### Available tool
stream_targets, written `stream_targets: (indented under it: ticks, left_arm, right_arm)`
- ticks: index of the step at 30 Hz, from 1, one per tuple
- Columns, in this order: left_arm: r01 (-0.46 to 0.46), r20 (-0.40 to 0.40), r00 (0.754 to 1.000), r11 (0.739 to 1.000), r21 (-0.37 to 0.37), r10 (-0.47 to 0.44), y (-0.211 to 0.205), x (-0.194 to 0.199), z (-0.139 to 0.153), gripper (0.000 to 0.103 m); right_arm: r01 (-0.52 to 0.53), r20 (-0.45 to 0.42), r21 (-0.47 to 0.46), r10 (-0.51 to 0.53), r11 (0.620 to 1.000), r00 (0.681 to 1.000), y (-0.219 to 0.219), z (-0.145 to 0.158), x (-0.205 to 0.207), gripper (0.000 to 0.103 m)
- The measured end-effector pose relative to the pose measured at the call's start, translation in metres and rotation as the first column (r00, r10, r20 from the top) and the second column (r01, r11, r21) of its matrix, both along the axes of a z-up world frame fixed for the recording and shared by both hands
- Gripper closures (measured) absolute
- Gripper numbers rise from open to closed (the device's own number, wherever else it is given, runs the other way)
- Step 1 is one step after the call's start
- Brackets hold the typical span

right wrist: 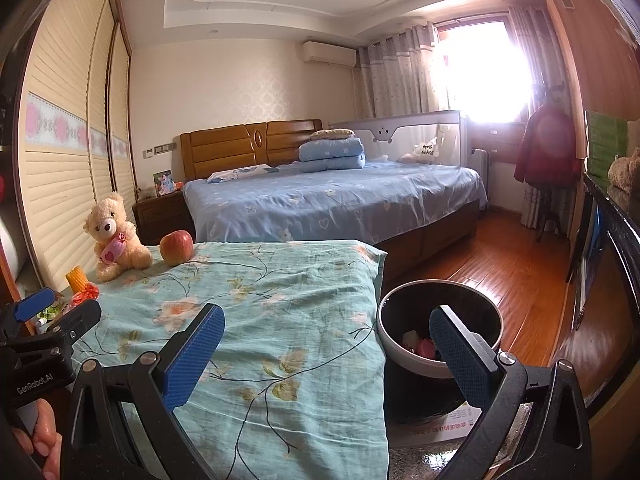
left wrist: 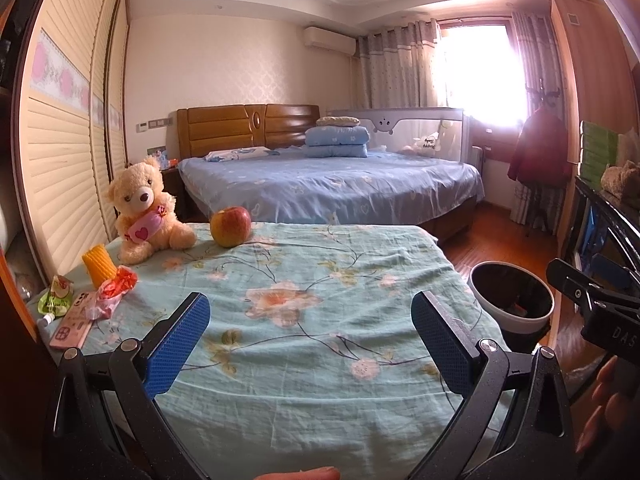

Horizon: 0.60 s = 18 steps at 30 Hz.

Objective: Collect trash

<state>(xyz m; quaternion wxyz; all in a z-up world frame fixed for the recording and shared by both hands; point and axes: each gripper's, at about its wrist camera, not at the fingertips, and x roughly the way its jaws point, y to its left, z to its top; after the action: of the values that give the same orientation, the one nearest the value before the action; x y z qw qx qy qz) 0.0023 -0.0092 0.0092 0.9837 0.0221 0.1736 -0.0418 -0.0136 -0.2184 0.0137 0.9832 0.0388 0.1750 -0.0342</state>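
Both tongs, left gripper [left wrist: 310,344] and right gripper [right wrist: 326,354], hang released above the table [left wrist: 320,400]. Reach the red wrapper [left wrist: 114,290] at its left edge from above, sparing the phone [left wrist: 74,326], then carry it to the bin [right wrist: 436,364].

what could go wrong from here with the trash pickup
The red wrapper lies against the pink phone and yellow corn toy, so a wide grab might snag them. The bin sits below the far edge of the table from them, so a carried wrapper could drop on the floral cloth.
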Motion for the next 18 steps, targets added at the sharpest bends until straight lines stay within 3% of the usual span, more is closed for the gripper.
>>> stream_targets:
  ticks: [18]
  left_arm:
    - [0.002,0.006,1.000,1.000,0.014,-0.002,-0.0019,-0.0019,-0.0010,0.000]
  right_arm:
    - [-0.006,-0.011,-0.001,0.006,1.000,1.000,0.0047,-0.0004,0.0018,0.000]
